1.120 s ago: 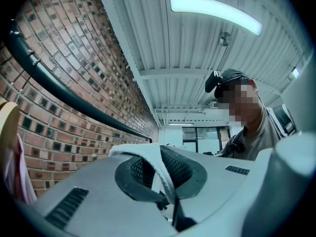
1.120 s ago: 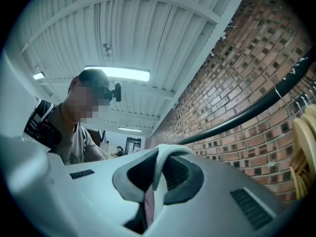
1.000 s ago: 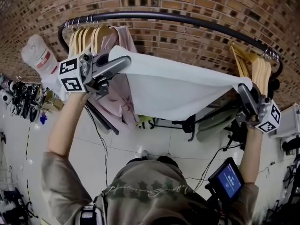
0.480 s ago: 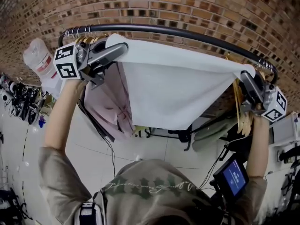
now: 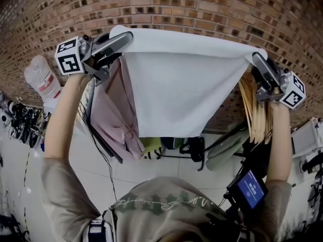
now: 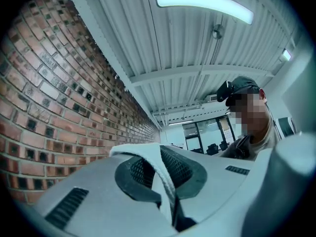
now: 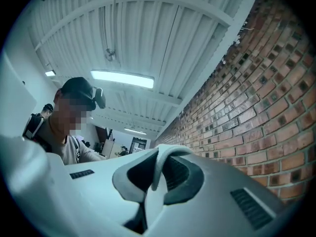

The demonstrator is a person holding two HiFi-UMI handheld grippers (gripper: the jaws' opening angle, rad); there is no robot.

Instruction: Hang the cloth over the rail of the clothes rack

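A white cloth hangs stretched between my two raised grippers in front of the brick wall. My left gripper is shut on its upper left corner, and my right gripper is shut on its upper right corner. The cloth's taut top edge lies where the black rail ran, so the rail is hidden behind it. In the left gripper view a fold of cloth is pinched in the left gripper. In the right gripper view a cloth corner is clamped in the right gripper.
A pink garment on wooden hangers hangs just left of the cloth. More bare wooden hangers hang at the right. The brick wall is close behind. A small screen sits at the person's right side.
Both grippers have lifted the cloth up and toward the wall. Its top edge rose from below the rail to the rail's height and now covers it.
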